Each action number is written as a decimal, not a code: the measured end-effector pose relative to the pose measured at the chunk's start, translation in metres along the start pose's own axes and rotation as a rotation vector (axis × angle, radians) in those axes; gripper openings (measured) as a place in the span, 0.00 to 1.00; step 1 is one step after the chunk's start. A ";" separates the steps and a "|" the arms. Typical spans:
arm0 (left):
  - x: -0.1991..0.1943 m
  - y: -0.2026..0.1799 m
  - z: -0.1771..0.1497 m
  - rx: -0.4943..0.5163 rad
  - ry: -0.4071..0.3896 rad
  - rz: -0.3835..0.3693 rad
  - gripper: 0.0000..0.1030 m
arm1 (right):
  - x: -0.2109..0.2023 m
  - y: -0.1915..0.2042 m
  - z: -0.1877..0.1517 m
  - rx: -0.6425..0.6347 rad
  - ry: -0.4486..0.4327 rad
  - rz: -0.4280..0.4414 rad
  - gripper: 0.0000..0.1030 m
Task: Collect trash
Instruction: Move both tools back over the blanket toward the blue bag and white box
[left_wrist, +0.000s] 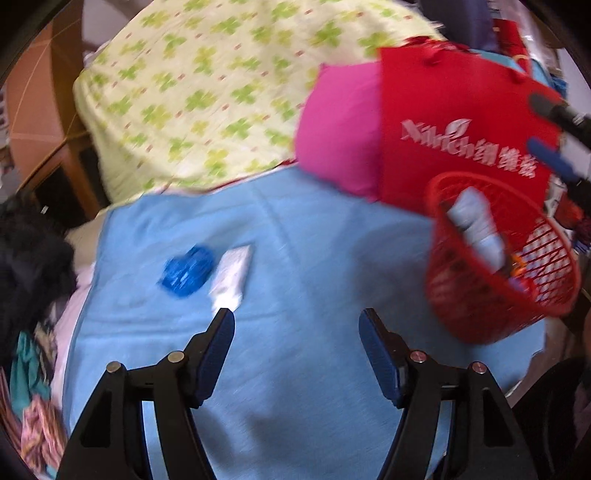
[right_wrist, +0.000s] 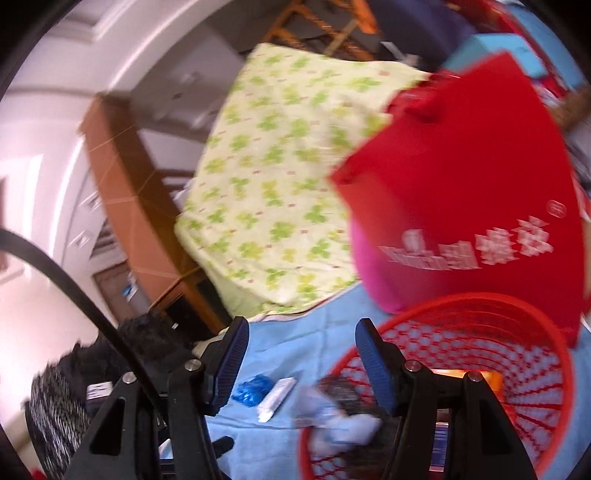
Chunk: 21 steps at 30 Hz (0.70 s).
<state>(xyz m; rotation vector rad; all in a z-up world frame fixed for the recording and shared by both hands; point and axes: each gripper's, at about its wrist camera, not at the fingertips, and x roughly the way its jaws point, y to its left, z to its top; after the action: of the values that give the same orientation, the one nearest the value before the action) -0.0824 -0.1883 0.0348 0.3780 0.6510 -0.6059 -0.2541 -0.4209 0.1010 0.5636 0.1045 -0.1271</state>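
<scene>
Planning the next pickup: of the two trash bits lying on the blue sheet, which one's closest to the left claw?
The flat white wrapper; its near end lies just beyond the left claw, whereas the crumpled blue wrapper sits further left.

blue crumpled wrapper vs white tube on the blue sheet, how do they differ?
Colour: the blue wrapper is bright blue; the white tube is white.
Shape: the wrapper is a crumpled wad; the tube is flat and elongated.
Position: the tube lies nearer the red basket.
Shared: both lie loose on the blue sheet, outside the basket, ungripped.
</scene>
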 end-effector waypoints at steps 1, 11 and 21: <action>0.003 0.007 -0.004 -0.010 0.011 0.012 0.69 | 0.004 0.009 -0.003 -0.025 0.007 0.022 0.62; 0.014 0.089 -0.054 -0.181 0.119 0.137 0.69 | 0.062 0.075 -0.048 -0.164 0.168 0.139 0.63; 0.036 0.126 -0.084 -0.271 0.176 0.169 0.69 | 0.121 0.090 -0.088 -0.180 0.344 0.040 0.63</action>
<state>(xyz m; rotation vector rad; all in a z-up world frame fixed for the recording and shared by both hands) -0.0184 -0.0642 -0.0335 0.2308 0.8496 -0.3198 -0.1274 -0.3096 0.0584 0.4032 0.4350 0.0192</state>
